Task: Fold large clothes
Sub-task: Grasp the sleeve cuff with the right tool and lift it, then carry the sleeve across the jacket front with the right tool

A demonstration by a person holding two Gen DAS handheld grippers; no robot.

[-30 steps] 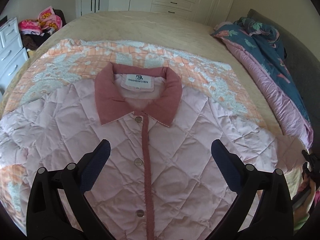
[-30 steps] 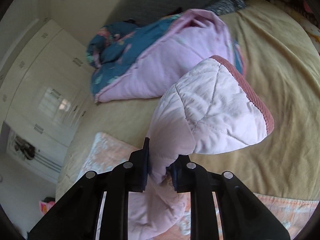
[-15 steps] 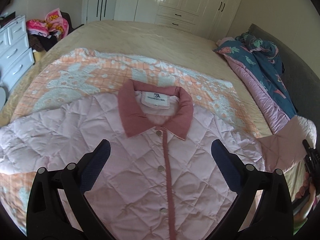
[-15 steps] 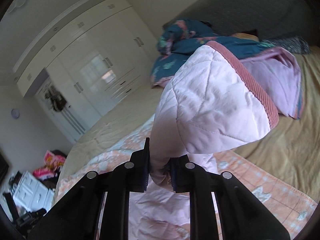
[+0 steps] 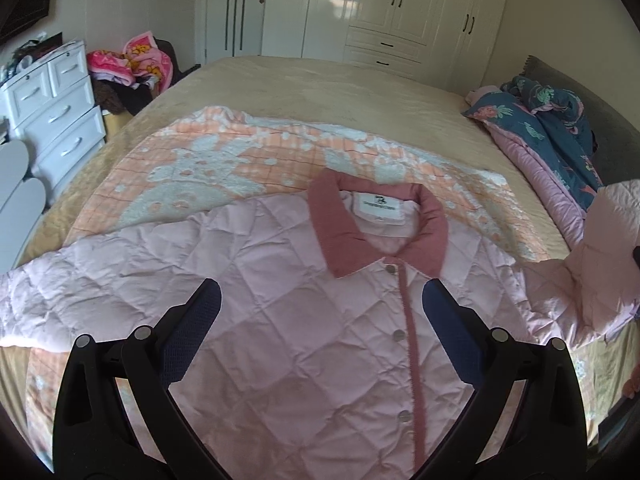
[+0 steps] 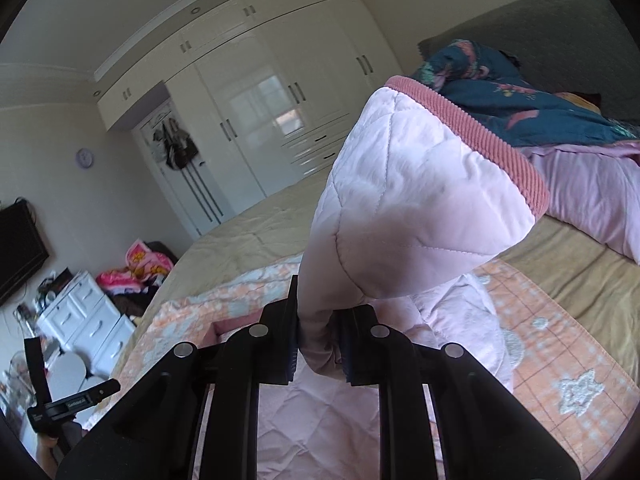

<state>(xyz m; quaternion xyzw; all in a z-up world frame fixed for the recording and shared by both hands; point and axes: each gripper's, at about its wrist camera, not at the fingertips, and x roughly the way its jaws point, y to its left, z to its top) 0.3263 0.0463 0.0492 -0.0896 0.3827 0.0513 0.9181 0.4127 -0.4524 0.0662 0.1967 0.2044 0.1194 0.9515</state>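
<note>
Since a second ago, right tongs (image 6: 318,350) have lifted the pinched sleeve (image 6: 404,208) off the bed (image 5: 320,92); left tongs (image 5: 320,332) hover wide, empty, above the quilted pink jacket (image 5: 288,312) lying buttoned on the blanket (image 5: 240,160); best carry the sleeve inward across the chest, laying it flat.

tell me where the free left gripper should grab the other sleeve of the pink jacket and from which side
Probably at the cuff end of the flat sleeve, coming in from the outer edge, left in the left wrist view. That sleeve lies spread on the blanket, so its loose end is easiest to pinch and swing over the jacket. The left gripper is open above the front; the right gripper holds the other sleeve.
</note>
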